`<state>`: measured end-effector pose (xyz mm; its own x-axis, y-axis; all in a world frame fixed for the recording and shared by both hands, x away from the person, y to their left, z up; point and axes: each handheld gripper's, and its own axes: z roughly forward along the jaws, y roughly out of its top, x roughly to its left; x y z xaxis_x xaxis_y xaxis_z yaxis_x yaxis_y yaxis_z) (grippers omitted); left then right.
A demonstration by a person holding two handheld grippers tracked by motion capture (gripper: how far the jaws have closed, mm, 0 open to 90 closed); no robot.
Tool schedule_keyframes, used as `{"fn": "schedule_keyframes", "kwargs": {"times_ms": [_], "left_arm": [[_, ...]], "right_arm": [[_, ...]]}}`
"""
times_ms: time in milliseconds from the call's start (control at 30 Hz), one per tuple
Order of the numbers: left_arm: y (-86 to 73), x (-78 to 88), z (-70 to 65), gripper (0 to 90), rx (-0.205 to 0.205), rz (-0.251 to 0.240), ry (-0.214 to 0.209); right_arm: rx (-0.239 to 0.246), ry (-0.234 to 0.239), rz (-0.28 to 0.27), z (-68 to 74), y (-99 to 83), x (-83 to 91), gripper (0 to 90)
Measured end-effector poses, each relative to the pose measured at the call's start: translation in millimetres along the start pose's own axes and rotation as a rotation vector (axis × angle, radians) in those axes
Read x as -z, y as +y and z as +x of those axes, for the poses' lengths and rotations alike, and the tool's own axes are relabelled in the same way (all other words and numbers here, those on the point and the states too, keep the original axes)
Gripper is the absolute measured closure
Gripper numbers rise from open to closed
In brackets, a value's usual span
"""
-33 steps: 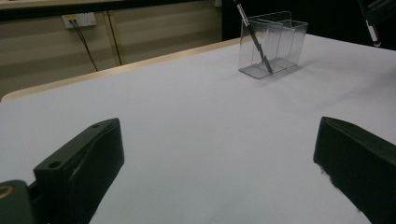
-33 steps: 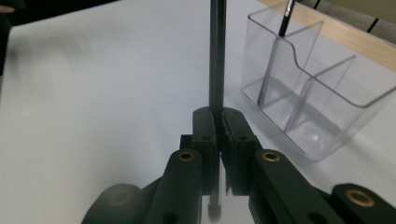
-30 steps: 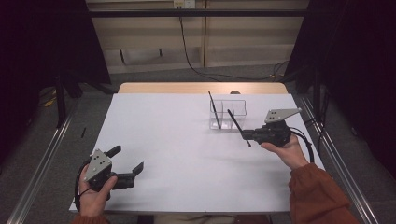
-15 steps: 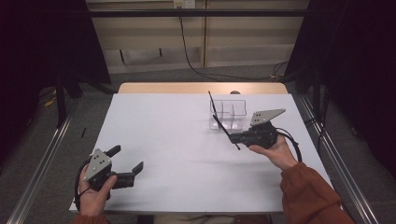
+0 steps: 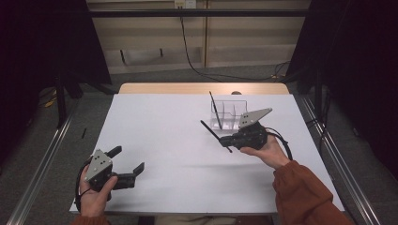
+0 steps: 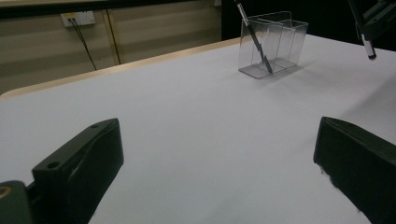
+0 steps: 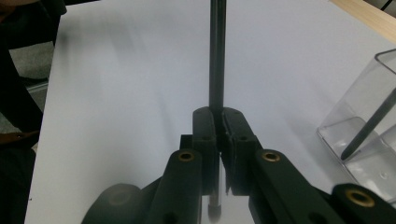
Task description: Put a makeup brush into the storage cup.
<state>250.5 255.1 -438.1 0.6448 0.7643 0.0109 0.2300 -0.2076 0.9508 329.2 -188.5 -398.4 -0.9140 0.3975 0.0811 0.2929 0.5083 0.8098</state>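
Between the clenched jaws of the right gripper (image 5: 225, 139) sits a black pen (image 7: 216, 60), held above the white table (image 5: 164, 126), just in front of the clear plastic organizer (image 5: 230, 114). Another black pen (image 5: 215, 108) leans inside one compartment of that organizer. Near the table's front left corner, the left gripper (image 5: 126, 161) rests with jaws wide apart, grasping nothing.

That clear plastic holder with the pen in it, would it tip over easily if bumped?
Probably. The clear holder looks thin-walled and light, so a nudge would likely slide it on the smooth white table. The pen in it leans high above the rim, which may help it tip.
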Motion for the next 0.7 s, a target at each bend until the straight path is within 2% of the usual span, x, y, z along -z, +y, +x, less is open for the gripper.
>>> {"fn": "schedule_keyframes", "kwargs": {"times_ms": [233, 567, 700], "left_arm": [[0.1, -0.2, -0.6, 1.7, 0.001, -0.004, 0.0], [0.6, -1.4, 0.1, 1.7, 0.004, -0.001, -0.005], [1.0, -1.4, 0.1, 2.0, 0.005, -0.003, -0.009]], "right_arm": [[0.027, 0.017, 0.009, 5.4, 9.5, -6.7, 84.8], [0.07, 0.04, 0.095, 7.3, 23.0, -18.5, 84.8], [0.1, 0.048, 0.146, 9.2, 28.1, -22.0, 84.8]]}}
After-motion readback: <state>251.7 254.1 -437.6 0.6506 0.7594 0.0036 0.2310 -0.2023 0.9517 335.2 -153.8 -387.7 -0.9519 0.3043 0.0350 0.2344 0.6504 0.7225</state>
